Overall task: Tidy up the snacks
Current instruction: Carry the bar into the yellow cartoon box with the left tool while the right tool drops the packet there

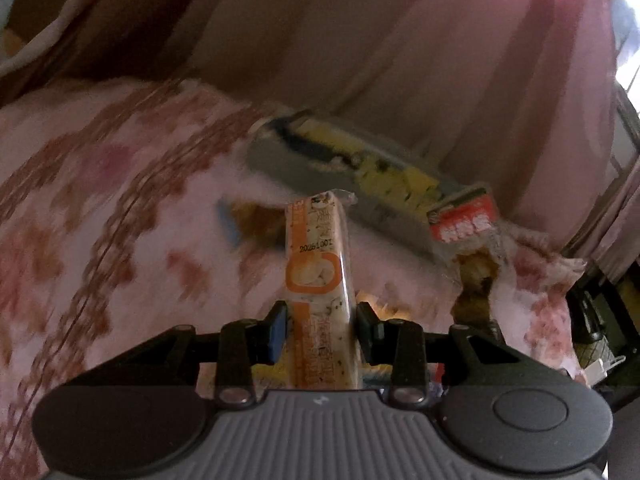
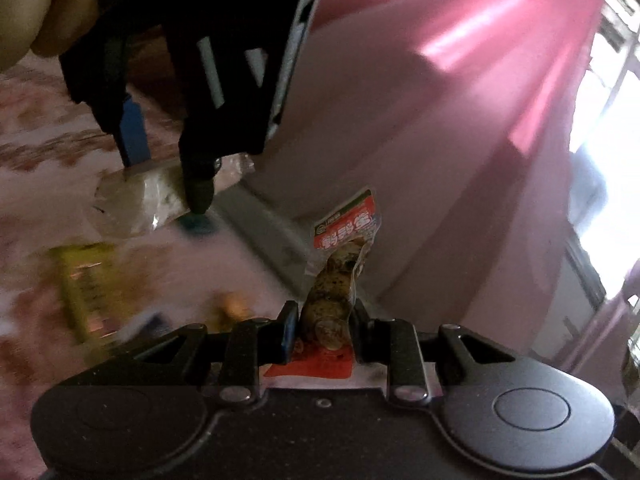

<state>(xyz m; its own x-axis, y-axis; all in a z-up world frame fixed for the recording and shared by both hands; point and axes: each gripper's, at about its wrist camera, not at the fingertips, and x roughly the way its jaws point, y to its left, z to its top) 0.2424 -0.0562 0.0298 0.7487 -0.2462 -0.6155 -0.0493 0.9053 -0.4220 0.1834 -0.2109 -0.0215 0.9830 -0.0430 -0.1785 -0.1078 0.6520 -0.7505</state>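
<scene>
A: The left tool [image 1: 322, 330] is clamped on an orange snack bar [image 1: 318, 276], gripping it low down so most of the wrapper sticks out ahead. The right tool [image 2: 325, 326] is pinched shut on a clear packet with a red label [image 2: 346, 232] and something brown inside.

B: Where could it slip?

A: Both wrappers look slick. The long bar could pivot or slide out if the left tool swings fast, and the view is already blurred.

B: And the drop-off?

A: The grey tray [image 1: 288, 160] lies on the pink patterned blanket [image 1: 100, 184] ahead, already holding yellow packets [image 1: 396, 178]. On soft bedding it could tilt or shift if nudged. The two tools are also near each other, so they might bump, and a loose snack [image 1: 256, 226] lies beside the tray
</scene>
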